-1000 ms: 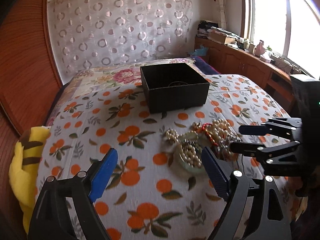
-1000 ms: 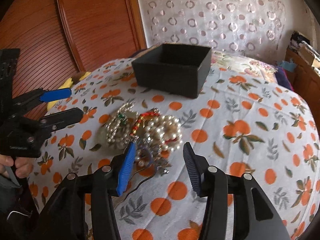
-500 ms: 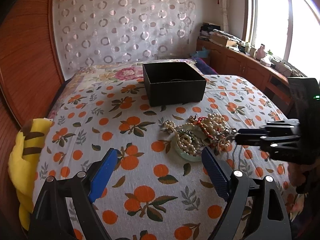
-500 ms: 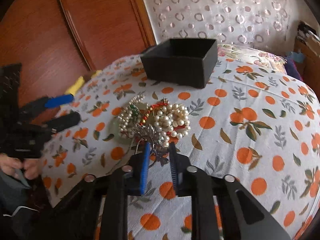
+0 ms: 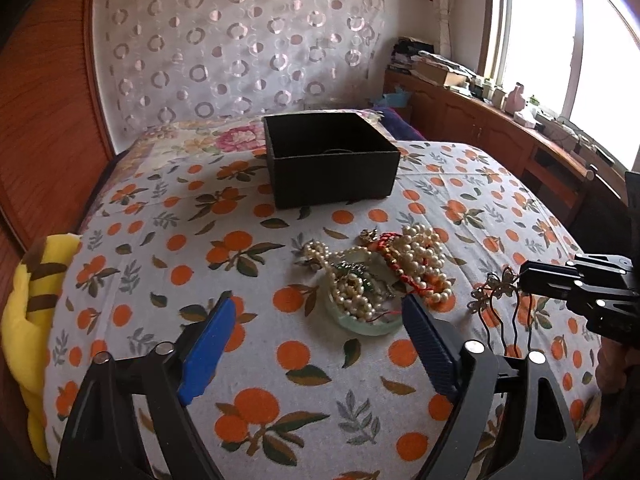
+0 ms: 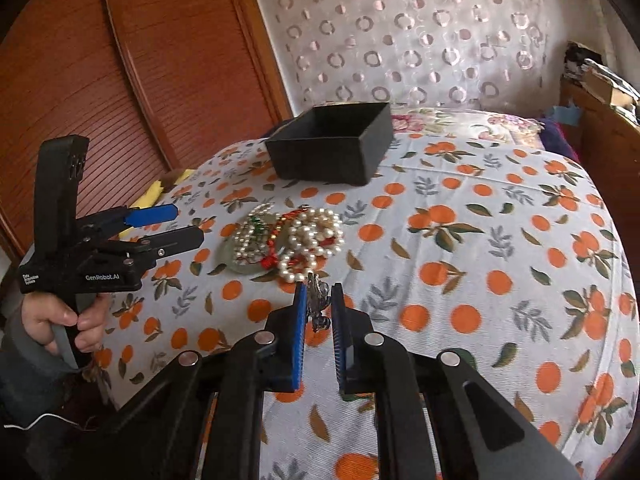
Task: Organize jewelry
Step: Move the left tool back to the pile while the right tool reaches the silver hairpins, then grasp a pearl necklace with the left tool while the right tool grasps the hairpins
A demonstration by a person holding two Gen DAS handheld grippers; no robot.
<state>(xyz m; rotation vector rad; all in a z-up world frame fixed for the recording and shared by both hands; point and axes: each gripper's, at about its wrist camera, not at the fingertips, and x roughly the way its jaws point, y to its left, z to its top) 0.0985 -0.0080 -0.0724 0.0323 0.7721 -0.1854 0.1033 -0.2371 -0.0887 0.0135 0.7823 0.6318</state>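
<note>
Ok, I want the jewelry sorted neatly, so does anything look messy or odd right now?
Yes. The pearl strands, a red cord and a green bangle lie in one tangled heap on the bed, not in the black box. The right gripper, jaws just closed, holds a silver hairpin clear of the heap.

Daylight floods from the overexposed window (image 5: pixel 560 36); both fisheye views are sharp, with edges curved and corners dark
</note>
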